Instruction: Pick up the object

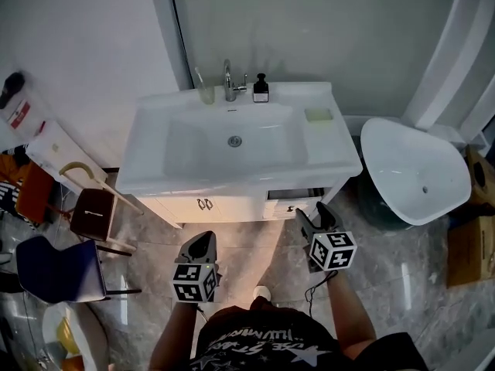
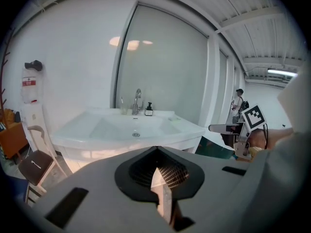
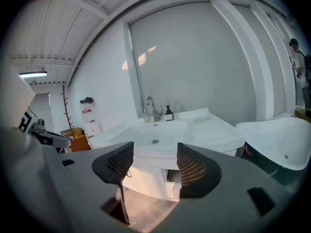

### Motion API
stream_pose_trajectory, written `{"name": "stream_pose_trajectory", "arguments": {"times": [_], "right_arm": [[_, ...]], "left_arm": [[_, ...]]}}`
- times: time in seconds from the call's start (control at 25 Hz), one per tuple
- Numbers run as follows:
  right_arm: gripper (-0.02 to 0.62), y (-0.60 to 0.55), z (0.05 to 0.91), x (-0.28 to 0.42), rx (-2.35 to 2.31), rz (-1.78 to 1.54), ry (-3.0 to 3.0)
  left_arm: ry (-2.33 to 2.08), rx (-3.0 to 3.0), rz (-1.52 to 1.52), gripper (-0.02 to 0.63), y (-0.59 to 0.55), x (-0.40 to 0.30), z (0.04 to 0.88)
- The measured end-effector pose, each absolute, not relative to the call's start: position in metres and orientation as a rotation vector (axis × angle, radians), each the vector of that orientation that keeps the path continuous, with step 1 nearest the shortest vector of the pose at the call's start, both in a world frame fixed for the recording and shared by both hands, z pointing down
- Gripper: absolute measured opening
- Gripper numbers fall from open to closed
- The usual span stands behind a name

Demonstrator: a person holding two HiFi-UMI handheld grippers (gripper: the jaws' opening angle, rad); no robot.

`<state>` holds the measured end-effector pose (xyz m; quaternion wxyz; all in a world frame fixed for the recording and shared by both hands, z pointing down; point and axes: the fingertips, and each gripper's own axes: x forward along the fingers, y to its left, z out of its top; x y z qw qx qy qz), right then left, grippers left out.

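Observation:
A white sink vanity (image 1: 155, 178) stands in front of me. Along its back rim are a glass cup (image 1: 206, 93), a chrome faucet (image 1: 228, 80) and a small dark soap bottle (image 1: 261, 90). A pale green bar (image 1: 318, 114) lies on the right ledge. My left gripper (image 1: 203, 238) hangs below the vanity's front, its jaws shut with nothing between them (image 2: 156, 173). My right gripper (image 1: 312, 213) is held near the open cabinet at the vanity's lower right, its jaws open and empty (image 3: 154, 165). Both grippers are well short of the sink top.
A white tub (image 1: 414, 168) leans at the right, with cardboard boxes (image 1: 470, 247) beyond it. At the left stand a brown chair (image 1: 93, 213) and a blue chair (image 1: 60, 269). A person (image 2: 237, 101) stands far off at the right.

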<state>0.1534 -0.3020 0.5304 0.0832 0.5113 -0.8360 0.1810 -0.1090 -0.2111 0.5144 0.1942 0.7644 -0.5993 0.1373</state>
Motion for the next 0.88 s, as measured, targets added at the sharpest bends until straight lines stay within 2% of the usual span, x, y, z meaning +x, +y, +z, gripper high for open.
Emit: {"name": "stream_pose_trajectory", "arguments": {"times": [0.56, 0.88], "right_arm": [[0.278, -0.366, 0.533, 0.162, 1.532, 0.578, -2.496], [0.278, -0.431, 0.541, 0.18, 1.621, 0.577, -2.42]], "left_arm": [[-1.668, 2.155, 0.405, 0.015, -0.282, -0.096, 0.512], [-1.608, 2.205, 0.406, 0.015, -0.367, -0.089, 0.52]]}}
